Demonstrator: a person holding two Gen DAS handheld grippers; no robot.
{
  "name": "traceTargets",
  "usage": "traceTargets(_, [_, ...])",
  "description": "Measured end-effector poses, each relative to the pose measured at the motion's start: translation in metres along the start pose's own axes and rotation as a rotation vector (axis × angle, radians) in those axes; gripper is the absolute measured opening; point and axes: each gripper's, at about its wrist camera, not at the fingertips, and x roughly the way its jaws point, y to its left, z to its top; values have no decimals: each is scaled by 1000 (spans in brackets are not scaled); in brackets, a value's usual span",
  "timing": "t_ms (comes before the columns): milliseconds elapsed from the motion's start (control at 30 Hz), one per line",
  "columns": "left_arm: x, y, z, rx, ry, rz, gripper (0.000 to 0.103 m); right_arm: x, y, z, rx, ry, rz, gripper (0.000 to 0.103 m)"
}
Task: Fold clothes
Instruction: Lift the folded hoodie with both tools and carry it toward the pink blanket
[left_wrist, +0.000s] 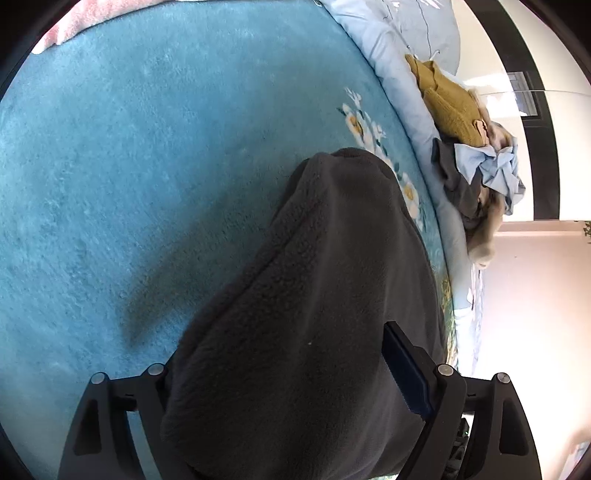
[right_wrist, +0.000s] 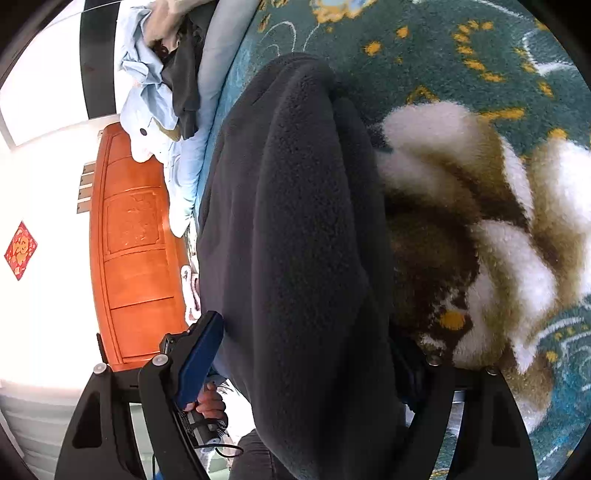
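Over a teal floral blanket (left_wrist: 110, 166), both grippers clamp a dark grey fleece garment (left_wrist: 295, 295): the left gripper (left_wrist: 280, 387) with one finger buried in fabric, the right gripper (right_wrist: 306, 369) likewise. Beyond, a heap of unfolded clothes (left_wrist: 476, 147) blurs at the edge.

Left wrist view: fleece garment (left_wrist: 295, 314) hangs between the fingers of left gripper (left_wrist: 295, 387), draped over the blanket (left_wrist: 129, 166) below it. Blanket covers most of the bed; a quilt (left_wrist: 402, 74) runs along its far/right edge. On the quilt sits a clothes pile (left_wrist: 480, 170), w/ a knit sweater (left_wrist: 450, 103) just behind it, touching.

Right wrist view: same garment hangs between the fingers of right gripper (right_wrist: 295, 369). Patterned blanket part (right_wrist: 461, 66) lies behind and right of it. Door (right_wrist: 133, 243) stands left, beyond the bed edge. Pile sits top left, prob. the same one.
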Motion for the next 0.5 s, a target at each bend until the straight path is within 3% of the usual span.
traceTargets(267, [3, -8, -5, 17, -10, 44, 81, -3, 22, 1, -82, 14, -23, 81])
traceTargets(367, [4, -7, -6, 18, -9, 51, 80, 2, 9, 6, -48, 5, -49, 68])
traceTargets(500, [0, -12, -10, 19, -28, 70, 71, 2, 7, 7, -12, -7, -59, 67])
